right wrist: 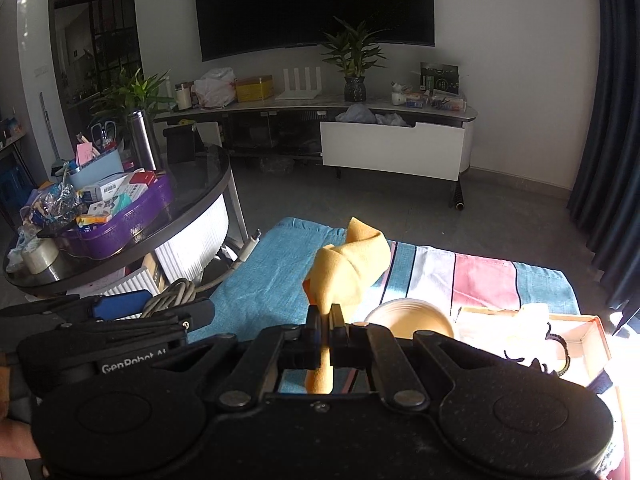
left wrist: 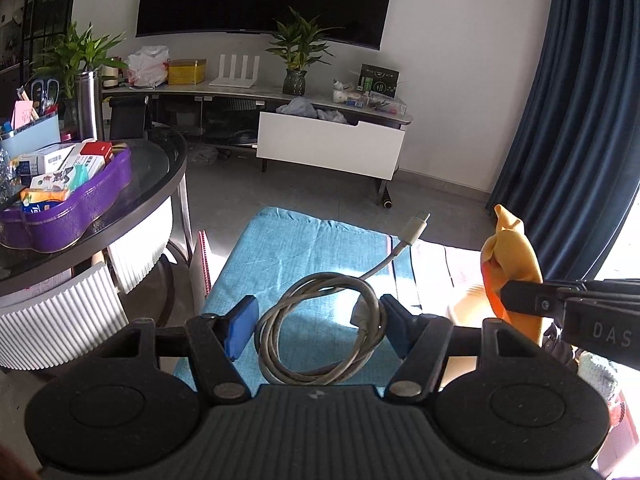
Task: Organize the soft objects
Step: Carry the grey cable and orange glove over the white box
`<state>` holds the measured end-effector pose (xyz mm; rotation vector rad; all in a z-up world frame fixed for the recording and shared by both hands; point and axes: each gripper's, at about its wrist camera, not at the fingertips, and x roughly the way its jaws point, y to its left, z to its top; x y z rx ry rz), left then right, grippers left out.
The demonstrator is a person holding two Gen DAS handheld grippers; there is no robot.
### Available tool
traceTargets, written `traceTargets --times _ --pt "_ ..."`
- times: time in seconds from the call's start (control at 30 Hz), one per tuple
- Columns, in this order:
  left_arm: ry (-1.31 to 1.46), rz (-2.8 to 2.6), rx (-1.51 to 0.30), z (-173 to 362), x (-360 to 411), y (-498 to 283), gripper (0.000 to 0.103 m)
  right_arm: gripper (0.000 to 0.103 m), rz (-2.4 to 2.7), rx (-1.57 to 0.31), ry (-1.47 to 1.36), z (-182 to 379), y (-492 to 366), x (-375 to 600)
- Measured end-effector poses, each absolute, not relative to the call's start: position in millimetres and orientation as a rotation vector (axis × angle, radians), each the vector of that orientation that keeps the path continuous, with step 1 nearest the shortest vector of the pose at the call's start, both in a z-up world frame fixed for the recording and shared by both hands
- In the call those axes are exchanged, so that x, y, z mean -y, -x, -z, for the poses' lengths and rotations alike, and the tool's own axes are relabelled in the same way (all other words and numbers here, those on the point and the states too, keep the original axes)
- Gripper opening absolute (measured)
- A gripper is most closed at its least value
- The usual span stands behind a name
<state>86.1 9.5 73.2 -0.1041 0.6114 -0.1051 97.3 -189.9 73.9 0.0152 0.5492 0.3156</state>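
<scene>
My left gripper holds a coiled white charging cable between its blue pads, with the plug end sticking up and forward. It hangs above a blue striped cloth on the floor. My right gripper is shut on a twisted yellow-orange cloth and holds it upright above the same striped cloth. The yellow cloth also shows in the left wrist view, to the right of the cable. The left gripper with the cable shows at the left of the right wrist view.
A round glass table with a purple tray of boxes stands at the left. A TV stand with an open white drawer is ahead. A round cream bowl and an open box lie at the right. Dark curtains hang at the right.
</scene>
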Motion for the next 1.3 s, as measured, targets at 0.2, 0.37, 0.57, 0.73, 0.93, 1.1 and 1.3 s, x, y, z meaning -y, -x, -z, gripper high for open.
traceTargets --times 0.2,0.37,0.57,0.73,0.93,1.1,1.3 --pt "0.081 0.125 -0.603 -81 7 -84 0.067 0.004 -0.281 -0.523 -0.049 -81 -84 219" --pt "0.058 0.143 -0.593 -85 20 -80 0.067 0.004 -0.261 -0.51 -0.076 -82 -77 241" --pt "0.033 0.168 -0.588 -87 36 -76 0.067 0.004 -0.237 -0.498 -0.099 -82 -67 263" --pt "0.01 0.192 -0.585 -88 50 -71 0.067 0.004 -0.223 -0.493 -0.117 -80 -60 278" --pt "-0.019 0.214 -0.582 -88 66 -65 0.067 0.004 -0.207 -0.49 -0.136 -77 -53 294" --pt "-0.038 0.233 -0.581 -89 78 -60 0.067 0.004 -0.196 -0.489 -0.151 -74 -46 305" --pt "-0.057 0.264 -0.583 -88 94 -53 0.067 0.004 -0.178 -0.489 -0.165 -72 -39 319"
